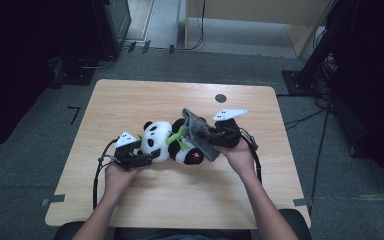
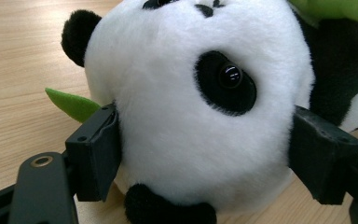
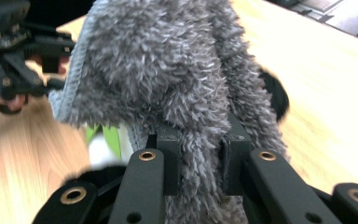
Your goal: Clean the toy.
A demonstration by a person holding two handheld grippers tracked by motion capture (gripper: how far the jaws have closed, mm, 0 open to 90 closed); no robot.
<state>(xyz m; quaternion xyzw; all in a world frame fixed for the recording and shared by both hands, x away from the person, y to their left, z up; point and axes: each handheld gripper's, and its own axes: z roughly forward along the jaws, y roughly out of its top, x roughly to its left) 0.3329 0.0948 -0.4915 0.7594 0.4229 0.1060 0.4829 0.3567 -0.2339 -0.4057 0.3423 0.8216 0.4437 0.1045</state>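
Note:
A black-and-white plush panda (image 1: pixel 167 141) lies on its side in the middle of the wooden table (image 1: pixel 130 95), with a green leaf at its neck. My left gripper (image 1: pixel 142 159) is shut on the panda's head (image 2: pixel 191 112), one black pad pressed into the plush on each side. A grey fuzzy cloth (image 1: pixel 200 134) drapes over the panda's body. My right gripper (image 1: pixel 211 136) is shut on that grey cloth (image 3: pixel 177 84), which bunches up between its jaws and hides most of the panda behind it. The left gripper (image 3: pixel 16 51) also appears at the upper left of the right gripper view.
A small dark round hole (image 1: pixel 220 98) sits near the table's far edge. Beyond the table lie grey carpet, a dark stand at the right and cables (image 1: pixel 305 117) on the floor. Bare wood stretches along the far and near parts of the table.

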